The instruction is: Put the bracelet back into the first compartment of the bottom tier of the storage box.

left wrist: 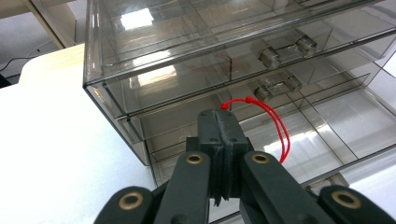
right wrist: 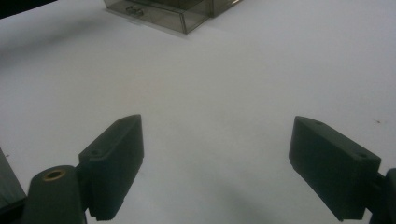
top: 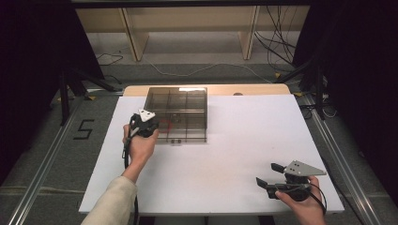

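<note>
A smoky clear plastic drawer box [top: 176, 101] stands at the back of the white tabletop [top: 225, 159]. Its lowest drawer [left wrist: 336, 116] is pulled out and shows bare compartments. My left gripper [top: 154, 126] is at the box's front left corner, above that drawer. In the left gripper view its jaws [left wrist: 222, 116] are pressed together on a thin red cord loop [left wrist: 282, 135], which arcs out to the right of the tips over the drawer. My right gripper [top: 267, 173] rests near the table's front right with jaws wide apart [right wrist: 217, 135] and nothing between them.
The box's front corner [right wrist: 180, 16] shows far off in the right gripper view. Wooden shelving [top: 187, 28] and cables [top: 277, 42] lie on the floor beyond the table. Metal rails [top: 42, 164] run along both sides.
</note>
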{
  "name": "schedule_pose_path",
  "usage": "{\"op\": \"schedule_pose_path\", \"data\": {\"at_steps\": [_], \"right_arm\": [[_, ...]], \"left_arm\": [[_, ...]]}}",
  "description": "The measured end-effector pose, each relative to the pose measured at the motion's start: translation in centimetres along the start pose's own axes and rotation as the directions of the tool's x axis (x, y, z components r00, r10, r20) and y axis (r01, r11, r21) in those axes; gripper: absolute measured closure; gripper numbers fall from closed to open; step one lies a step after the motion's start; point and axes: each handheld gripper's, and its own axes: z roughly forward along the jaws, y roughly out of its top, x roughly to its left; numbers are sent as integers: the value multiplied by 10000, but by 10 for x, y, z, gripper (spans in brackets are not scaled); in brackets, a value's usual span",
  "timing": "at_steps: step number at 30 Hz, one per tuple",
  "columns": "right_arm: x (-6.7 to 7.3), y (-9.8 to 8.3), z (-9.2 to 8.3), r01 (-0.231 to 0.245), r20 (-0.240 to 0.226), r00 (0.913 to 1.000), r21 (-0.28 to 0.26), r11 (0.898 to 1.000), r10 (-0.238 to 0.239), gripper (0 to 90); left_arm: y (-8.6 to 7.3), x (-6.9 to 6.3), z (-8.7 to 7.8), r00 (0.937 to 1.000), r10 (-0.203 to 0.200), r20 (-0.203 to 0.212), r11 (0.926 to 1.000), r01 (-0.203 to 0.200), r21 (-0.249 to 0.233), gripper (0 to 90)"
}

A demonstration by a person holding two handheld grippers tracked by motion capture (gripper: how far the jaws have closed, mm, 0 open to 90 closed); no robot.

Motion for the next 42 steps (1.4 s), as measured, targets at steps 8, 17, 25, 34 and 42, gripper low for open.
{"op": "schedule_pose_path", "data": {"at_steps": [8, 17, 25, 34, 42], "right_arm": [[0, 0, 0, 8, -1, 10000, 1, 10000, -8, 187], [0, 0, 0, 13, -5, 10000, -1, 10000, -13, 187], [0, 0, 0, 12, -4, 10000, -2, 10000, -12, 187], [0, 0, 0, 12, -15, 10000, -2, 10000, -12, 187], [0, 0, 0, 12, -9, 10000, 0, 10000, -12, 186]], "left_arm": [[-1, 3, 1, 10000, -5, -76, 10000, 6, 84, 899], [-4, 7, 4, 9999, -73, -139, 9997, 76, 229, 899], [-5, 8, 6, 9998, -70, -179, 9993, 77, 356, 899], [-7, 11, 8, 9997, -68, -219, 9985, 80, 544, 899], [-10, 12, 11, 9998, -18, -220, 9973, 34, 734, 899]]}}
